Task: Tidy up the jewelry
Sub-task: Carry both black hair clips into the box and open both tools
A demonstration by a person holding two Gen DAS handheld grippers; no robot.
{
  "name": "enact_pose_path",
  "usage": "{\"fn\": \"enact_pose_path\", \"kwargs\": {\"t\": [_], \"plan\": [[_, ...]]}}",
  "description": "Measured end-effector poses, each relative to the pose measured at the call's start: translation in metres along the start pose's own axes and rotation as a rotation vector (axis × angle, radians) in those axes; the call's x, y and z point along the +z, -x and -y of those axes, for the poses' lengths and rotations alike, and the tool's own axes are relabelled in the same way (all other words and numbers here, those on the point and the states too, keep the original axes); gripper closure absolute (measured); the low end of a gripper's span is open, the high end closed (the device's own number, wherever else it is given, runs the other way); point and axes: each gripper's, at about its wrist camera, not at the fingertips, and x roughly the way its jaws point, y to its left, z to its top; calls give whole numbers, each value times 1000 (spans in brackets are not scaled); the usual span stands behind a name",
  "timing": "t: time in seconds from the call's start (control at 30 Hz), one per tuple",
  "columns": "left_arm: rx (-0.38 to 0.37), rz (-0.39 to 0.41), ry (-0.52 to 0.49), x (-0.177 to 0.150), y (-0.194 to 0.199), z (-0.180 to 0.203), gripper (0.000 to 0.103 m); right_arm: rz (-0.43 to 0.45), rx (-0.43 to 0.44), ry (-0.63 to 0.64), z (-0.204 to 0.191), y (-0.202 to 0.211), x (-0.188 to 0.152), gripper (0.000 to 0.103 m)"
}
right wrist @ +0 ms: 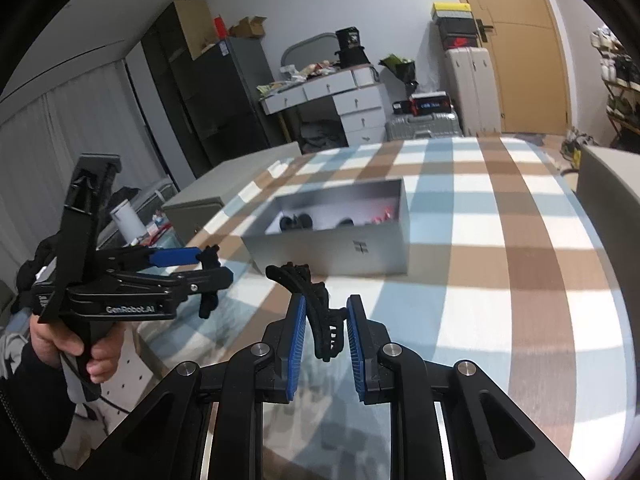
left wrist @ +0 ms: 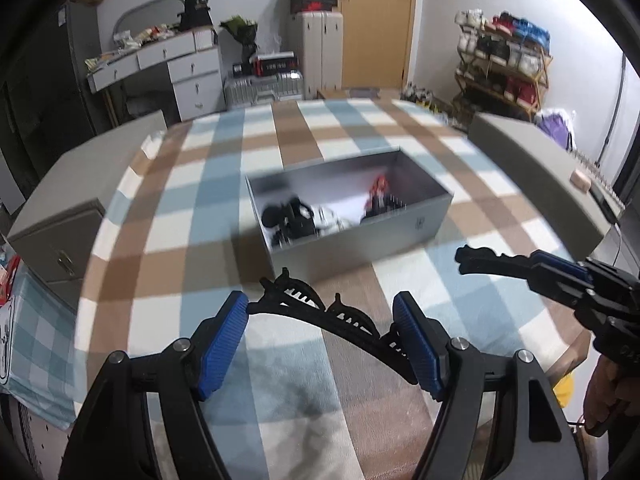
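Black hair clip (right wrist: 320, 312), grey box (left wrist: 360, 236), blue-brown-white checked tablecloth (left wrist: 224, 184).

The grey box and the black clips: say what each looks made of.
Grey box: looks like brushed metal or metallic-finish card; satin sheen and sharp thin walls, and I cannot tell which.
Black clips: apparently matte moulded plastic; dull surface, toothed combs and curved shape, one in each tool.

"GenRobot.AI" on the left gripper (right wrist: 208, 256) body.
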Motion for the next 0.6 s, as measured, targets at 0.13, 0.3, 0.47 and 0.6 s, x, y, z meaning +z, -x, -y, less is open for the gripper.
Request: {"fn": "enact_pose_path", "kwargs": {"t": [0.13, 0.3, 0.47, 0.6], "plan": [[-8, 32, 9, 10, 4, -4, 33, 25, 12, 26, -5, -2, 17, 83], [-25, 63, 28, 23, 4, -10, 33, 56, 29, 58, -10, -8, 40, 83], [-44, 78, 55, 32, -2, -15, 33, 74, 53, 61, -9, -18, 59, 83], [-57, 80, 62, 40, -9, -16, 33, 72, 63, 61, -5, -28, 71, 83]]}}
